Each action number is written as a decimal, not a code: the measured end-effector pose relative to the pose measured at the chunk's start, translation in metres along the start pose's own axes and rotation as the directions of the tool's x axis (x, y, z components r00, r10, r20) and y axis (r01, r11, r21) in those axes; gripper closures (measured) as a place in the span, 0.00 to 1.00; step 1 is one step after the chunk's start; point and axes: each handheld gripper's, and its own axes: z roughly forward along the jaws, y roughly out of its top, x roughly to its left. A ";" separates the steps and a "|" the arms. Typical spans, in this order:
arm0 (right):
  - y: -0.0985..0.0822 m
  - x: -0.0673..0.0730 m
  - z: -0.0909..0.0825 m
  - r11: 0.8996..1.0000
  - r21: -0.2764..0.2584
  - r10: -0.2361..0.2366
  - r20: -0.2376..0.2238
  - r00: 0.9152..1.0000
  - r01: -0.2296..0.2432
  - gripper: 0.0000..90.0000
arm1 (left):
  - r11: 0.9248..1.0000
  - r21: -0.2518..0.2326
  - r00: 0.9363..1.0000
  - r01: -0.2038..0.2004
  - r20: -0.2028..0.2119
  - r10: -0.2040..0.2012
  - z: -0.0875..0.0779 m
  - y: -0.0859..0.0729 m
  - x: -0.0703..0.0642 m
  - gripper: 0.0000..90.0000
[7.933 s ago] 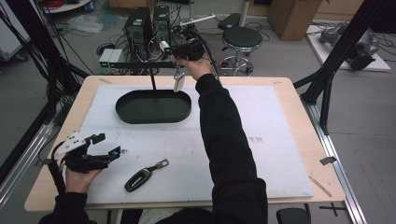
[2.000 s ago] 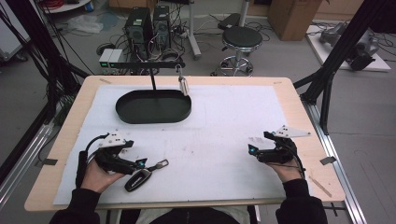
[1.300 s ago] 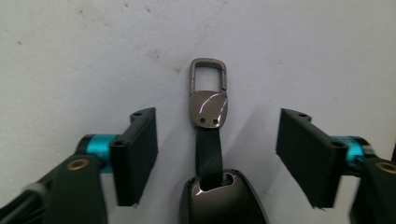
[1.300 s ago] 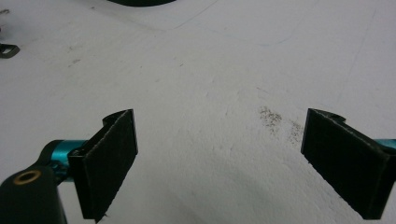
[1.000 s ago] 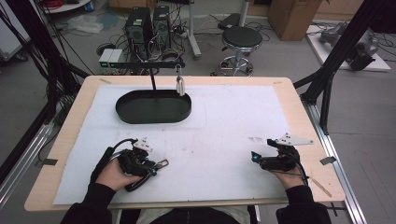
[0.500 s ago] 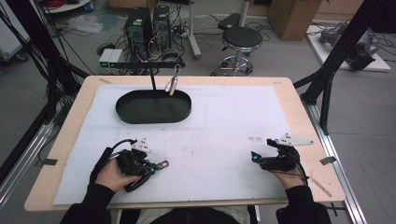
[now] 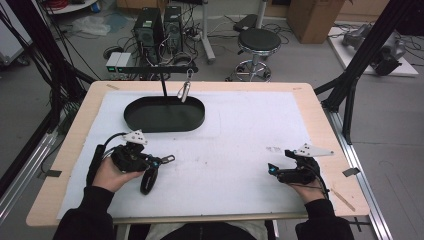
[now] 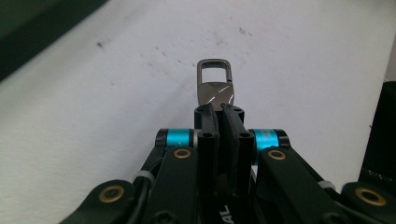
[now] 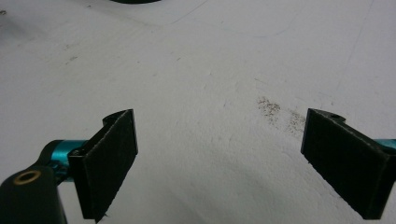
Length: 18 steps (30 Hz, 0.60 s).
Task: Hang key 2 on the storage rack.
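Observation:
A black car key fob (image 7: 147, 180) with a metal clasp (image 7: 168, 159) is held at the front left of the white mat (image 7: 240, 130). My left gripper (image 7: 161, 161) is shut on the key just behind the clasp, and the black body hangs down beneath it. In the left gripper view the clasp (image 8: 215, 86) pokes out past the closed left gripper (image 8: 219, 111), with the fob body (image 8: 384, 140) at the right edge. My right gripper (image 7: 270, 170) rests at the front right, open. Its pads (image 9: 112, 154) stand wide apart over bare mat in the right gripper view.
A black oval tray (image 7: 150, 120) sits at the back left of the mat. A post (image 7: 163, 86) rises from it to a crossbar, from which a silver piece (image 7: 184, 91) hangs. The wooden table (image 7: 320, 100) borders the mat, and black frame legs stand at both sides.
My left hand has risen slightly with the key; the fob body has left the mat and hangs. The silver piece on the crossbar has swung. The right hand stays still.

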 end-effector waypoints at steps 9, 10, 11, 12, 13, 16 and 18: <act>0.000 0.000 0.000 1.000 0.000 -0.004 -0.001 1.000 0.004 0.11 | 1.000 -0.026 1.000 -0.005 -0.030 0.004 -0.015 0.021 0.022 0.94; 0.000 0.000 0.000 1.000 0.001 -0.002 -0.001 1.000 0.002 0.11 | 0.999 -0.034 0.999 -0.004 -0.033 0.003 -0.016 0.023 0.024 0.94; 0.000 0.000 0.000 1.000 0.000 -0.004 -0.001 1.000 0.004 0.11 | 0.999 -0.046 0.999 -0.003 -0.034 0.001 -0.018 0.025 0.027 0.94; 0.000 0.000 0.000 1.000 0.002 -0.002 -0.002 1.000 0.002 0.11 | 0.998 -0.056 0.999 0.001 -0.036 -0.003 -0.019 0.027 0.029 0.94; 0.000 0.000 0.000 1.000 0.002 0.000 -0.002 1.000 0.000 0.11 | 0.998 -0.063 0.999 0.006 -0.036 -0.008 -0.020 0.030 0.032 0.94; 0.001 0.000 0.000 1.000 -0.001 0.002 -0.006 1.000 -0.002 0.11 | 0.998 -0.070 0.999 -0.004 -0.049 0.000 -0.023 0.040 0.037 0.94; 0.001 -0.001 0.000 1.000 -0.005 0.003 -0.004 1.000 -0.003 0.11 | 0.997 -0.073 0.999 -0.010 -0.051 0.006 -0.025 0.046 0.040 0.94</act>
